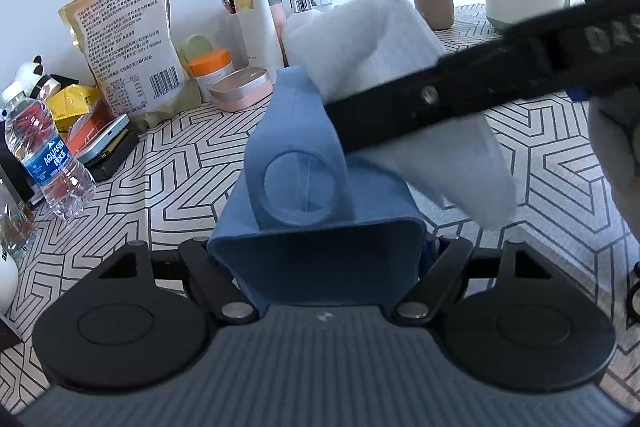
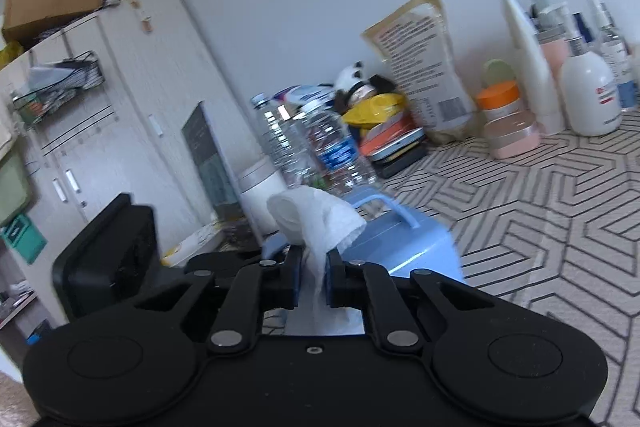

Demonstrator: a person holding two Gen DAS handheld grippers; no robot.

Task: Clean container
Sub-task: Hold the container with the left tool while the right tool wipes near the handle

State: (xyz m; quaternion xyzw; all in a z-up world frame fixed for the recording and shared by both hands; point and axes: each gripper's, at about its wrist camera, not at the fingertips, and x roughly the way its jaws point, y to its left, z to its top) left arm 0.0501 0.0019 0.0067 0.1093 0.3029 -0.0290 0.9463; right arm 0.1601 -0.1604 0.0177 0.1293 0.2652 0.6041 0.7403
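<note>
Between the left gripper's (image 1: 320, 259) clamping fingers sits the blue container (image 1: 312, 211), the right gripper (image 2: 313, 281) (pinching a white wipe (image 2: 320, 223)) just above.

Left tongs (image 1: 320, 247): matte black linkage arms on silver pivot pins, two round black discs with a raised ring each, and a ribbed grey housing bearing a small white mark. Right tongs (image 2: 313, 281): all-black body, the same paired discs and silver pins, one centre screw, blue pads (image 2: 329, 277) lining the fingers. Its arm shows grey lettering, partly cut off.
</note>
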